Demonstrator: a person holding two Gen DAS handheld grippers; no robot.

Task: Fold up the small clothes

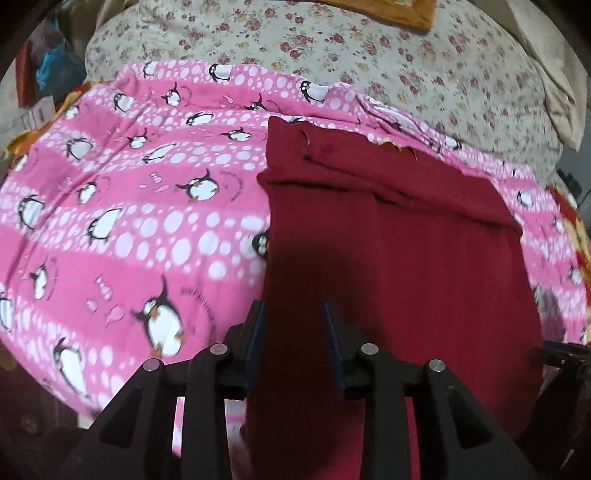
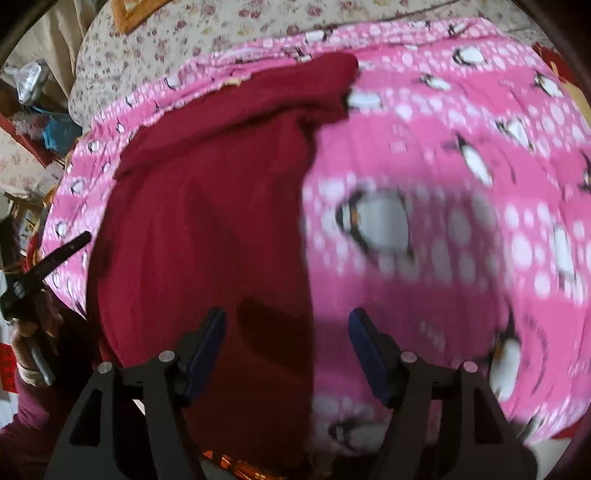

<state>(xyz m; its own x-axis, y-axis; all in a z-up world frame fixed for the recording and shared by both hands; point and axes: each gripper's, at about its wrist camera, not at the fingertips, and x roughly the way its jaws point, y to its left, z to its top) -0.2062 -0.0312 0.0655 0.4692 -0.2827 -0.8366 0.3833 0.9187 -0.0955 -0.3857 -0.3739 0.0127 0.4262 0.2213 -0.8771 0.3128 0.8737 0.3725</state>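
I saw one dark red garment (image 1: 388, 240) lying flat, partly folded, on one pink penguin blanket (image 1: 129, 206) over a floral sheet (image 1: 406, 66). I judged it soft, light and limp; grip a corner or hem edge, not the middle. The left gripper (image 1: 293, 332) stood slightly parted over the cloth, gripping nothing. The right gripper (image 2: 286, 350) stood released over the garment's right edge.

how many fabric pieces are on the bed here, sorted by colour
dark red garment: 1
pink penguin-print blanket: 1
cream floral cover: 1
orange cloth, partly cut off at the top edge: 1
total: 4
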